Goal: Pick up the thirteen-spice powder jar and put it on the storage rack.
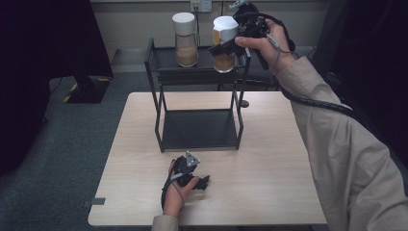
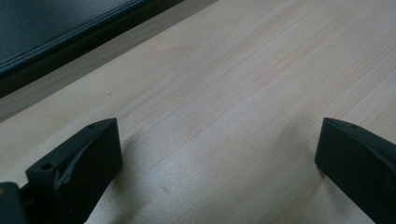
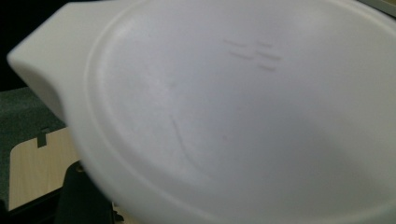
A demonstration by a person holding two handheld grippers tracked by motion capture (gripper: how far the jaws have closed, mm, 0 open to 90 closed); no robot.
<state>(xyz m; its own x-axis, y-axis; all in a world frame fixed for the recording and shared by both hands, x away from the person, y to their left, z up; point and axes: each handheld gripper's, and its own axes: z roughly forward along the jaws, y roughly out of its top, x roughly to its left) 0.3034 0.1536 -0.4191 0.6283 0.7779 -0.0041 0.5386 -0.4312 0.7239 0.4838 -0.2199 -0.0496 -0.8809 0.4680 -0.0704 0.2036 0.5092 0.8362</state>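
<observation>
High view: we hold a white-lidded jar (image 1: 224,43) in the right tool (image 1: 222,47) at the top shelf of the black rack (image 1: 159,72).
Our right tool is clamped on the jar, which hangs at the shelf's right end, beside a second jar (image 1: 185,39) standing there; whether its base touches the shelf we cannot tell. In the right gripper view its white lid (image 3: 243,112) looms close. Our left tool (image 1: 204,182) rests on the desk (image 1: 269,163), jaws wide apart and empty. We judge the job midway: one jar shelved, this one yet unreleased.
</observation>
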